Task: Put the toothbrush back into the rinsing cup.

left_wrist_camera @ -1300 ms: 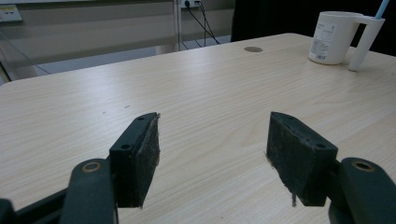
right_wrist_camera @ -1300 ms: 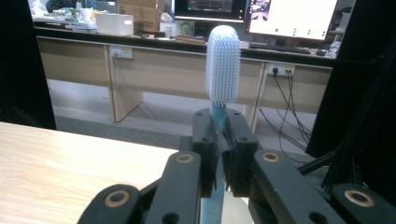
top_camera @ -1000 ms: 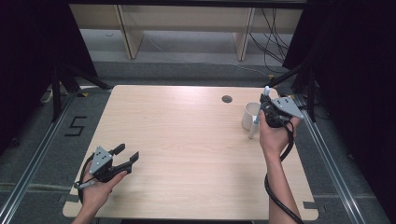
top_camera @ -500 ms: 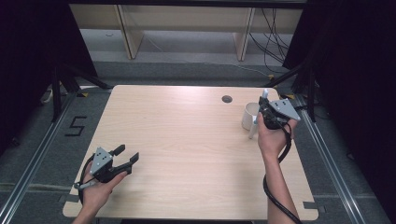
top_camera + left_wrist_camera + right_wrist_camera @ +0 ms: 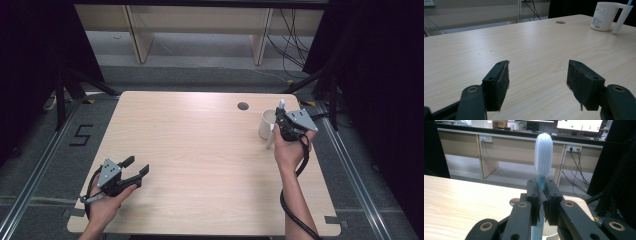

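Holding position, right gripper (image 5: 541, 202) still clamping toothbrush (image 5: 543, 155)

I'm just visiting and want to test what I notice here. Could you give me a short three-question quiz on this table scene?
1. True or false: the right gripper is shut on the toothbrush.
2. The left gripper is: A) open with nothing between its jaws, B) holding the mug, C) holding a spoon.
3. Which white thing stands on the table beside the right gripper?

Key: 1 true; 2 A; 3 the mug.
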`<state>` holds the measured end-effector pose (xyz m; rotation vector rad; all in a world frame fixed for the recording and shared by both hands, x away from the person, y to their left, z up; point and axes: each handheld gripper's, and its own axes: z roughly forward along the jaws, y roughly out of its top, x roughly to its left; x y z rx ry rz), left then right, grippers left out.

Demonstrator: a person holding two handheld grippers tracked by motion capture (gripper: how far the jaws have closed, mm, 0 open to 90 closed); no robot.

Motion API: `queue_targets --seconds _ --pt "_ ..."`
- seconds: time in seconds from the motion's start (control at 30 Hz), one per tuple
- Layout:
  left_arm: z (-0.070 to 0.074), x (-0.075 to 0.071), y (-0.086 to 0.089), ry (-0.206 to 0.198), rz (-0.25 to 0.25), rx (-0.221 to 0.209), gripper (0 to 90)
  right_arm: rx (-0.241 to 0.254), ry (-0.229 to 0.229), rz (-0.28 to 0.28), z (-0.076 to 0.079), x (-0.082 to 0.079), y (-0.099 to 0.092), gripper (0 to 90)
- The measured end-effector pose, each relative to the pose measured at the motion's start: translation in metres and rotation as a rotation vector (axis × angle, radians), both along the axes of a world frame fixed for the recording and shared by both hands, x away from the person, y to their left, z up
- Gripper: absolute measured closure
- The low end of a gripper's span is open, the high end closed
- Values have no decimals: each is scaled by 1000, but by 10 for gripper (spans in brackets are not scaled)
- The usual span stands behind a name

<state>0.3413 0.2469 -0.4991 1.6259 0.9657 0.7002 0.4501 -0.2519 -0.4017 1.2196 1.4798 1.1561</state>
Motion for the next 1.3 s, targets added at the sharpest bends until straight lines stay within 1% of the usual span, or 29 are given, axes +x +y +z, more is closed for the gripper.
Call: queue_targets --seconds 0.03,0.07,0.1,0.2,0.27,0.3,0.33,0.4,0.43,0.47,0.5,0.53,0.57,0.6,0.67,0.7,0.77,0.83,0.9,0.93,0.97,1.03,1.07,1.1,1.13,1.2,1.23,1.27,1.3 --pt "0 0 0 0 0 0 340 4 6 -5 -1 -1 1 846" --pt "0 0 0 0 -1 1 340 6 0 -3 -2 0 1 846" --pt "0 0 0 0 0 2 340 -10 3 1 -3 0 0 845" --pt "0 0 0 1 1 2 340 -6 4 2 -5 1 0 845" --pt "0 0 0 3 2 0 340 1 15 -6 -6 0 0 844" --pt "0 0 0 3 1 2 340 -11 11 -1 -7 1 0 844" --pt "-1 0 0 4 0 1 340 -1 15 -3 -8 1 0 844" --pt "-1 0 0 5 0 2 339 -7 19 3 -9 1 0 845" --pt "-1 0 0 6 0 2 340 7 31 -4 -10 0 0 844" --pt "-1 1 0 6 0 2 339 -6 25 1 -11 1 -1 844" --pt "-1 1 0 7 -1 1 340 -5 28 3 -12 2 -1 844" --pt "-2 2 -1 -2 -6 -5 339 -12 29 -1 -13 1 -1 844" --pt "-1 1 -1 2 -4 -1 339 8 43 -6 -14 0 0 844" --pt "-1 1 0 4 -3 1 339 -6 43 3 -15 1 -1 844" --pt "-1 1 -1 5 -2 2 339 -8 42 0 -17 2 -1 844" --pt "-1 1 -1 5 -2 2 339 7 52 -6 -18 1 0 844" --pt "-1 1 -1 6 -2 2 339 -2 58 6 -20 2 -1 843" --pt "-2 2 -1 -4 -10 -7 339 -6 64 -1 -21 2 -1 841" --pt "-2 2 -1 -3 -9 -7 339 7 76 -5 -24 1 0 840" --pt "-2 2 -1 -4 -9 -9 339 -6 74 3 -25 2 -2 839" --pt "-2 2 -1 -4 -7 -10 339 1 81 0 -26 2 -2 830" --pt "-2 2 -1 -6 -7 -12 339 -7 91 4 -29 2 -2 828" --pt "-2 2 -1 -6 -7 -11 339 10 104 -4 -30 0 -1 825" --pt "-2 2 -2 -7 -9 -11 339 -13 95 3 -31 1 -3 815" --pt "-1 1 -2 5 -2 -1 339 -1 104 -1 -31 1 -2 799" --pt "-1 2 -2 3 -3 -2 339 -5 104 -7 -32 0 -2 760" --pt "-1 2 -2 3 -2 -4 339 -7 113 -12 -32 -1 -2 728" --pt "-1 2 -2 3 -3 -4 339 3 116 -14 -32 -1 -2 694" --pt "-1 2 -2 4 -3 -4 339 -22 113 -7 -33 0 -4 670"
